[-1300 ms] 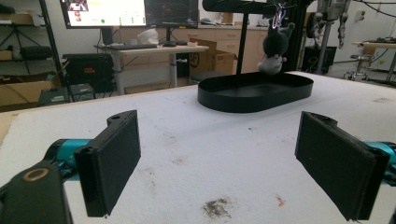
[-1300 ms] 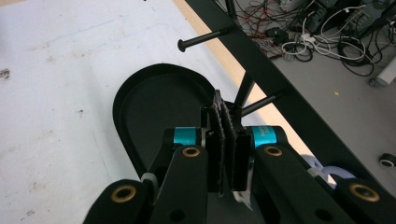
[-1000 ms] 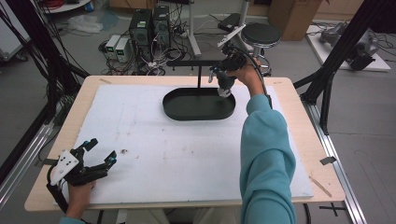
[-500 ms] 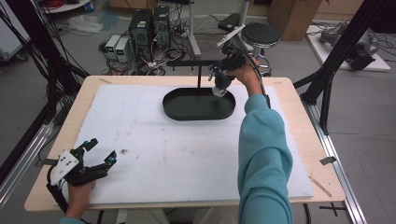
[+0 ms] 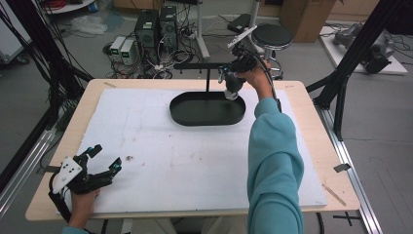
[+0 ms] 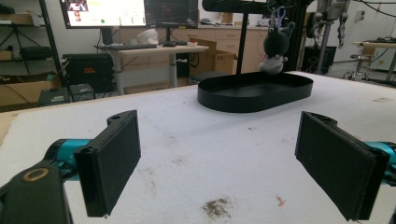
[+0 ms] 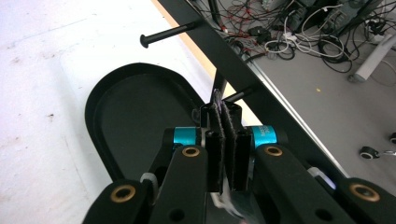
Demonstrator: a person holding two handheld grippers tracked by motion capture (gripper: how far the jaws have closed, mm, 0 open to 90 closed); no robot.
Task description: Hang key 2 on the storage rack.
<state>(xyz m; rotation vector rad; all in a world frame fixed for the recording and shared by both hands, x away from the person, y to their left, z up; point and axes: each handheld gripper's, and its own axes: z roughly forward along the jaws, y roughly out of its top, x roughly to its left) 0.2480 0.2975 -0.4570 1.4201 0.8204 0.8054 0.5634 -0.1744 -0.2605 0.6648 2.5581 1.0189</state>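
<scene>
so comparing with the frames from a second back, basically nothing has shifted: the right gripper [image 5: 233, 84] still hangs at the far right end of the black oval metal tray [image 5: 195, 117], and the left gripper [image 5: 100, 163] still rests at the near left corner of the bench [image 5: 311, 146]. my read is that this is a pause mid-hang, not a finished step.

the right gripper is clenched on the small dark grey plush keychain toy [image 6: 274, 51]; in the right gripper view its pads are pressed together with the keychain's cord pinched between them, right by a short peg [image 7: 236, 96] on the black stand's crossbar [image 7: 243, 70]. i can't tell if the loop is already over the peg. the other peg [image 7: 166, 35] is bare.

from the left gripper view the toy dangles just over the tray's far right end, whether it touches the rim i can't say. the tray itself looks empty inside.

left gripper is released, jaws spread wide, nothing between them, just stained white bench cover [image 6: 210, 168].
</scene>
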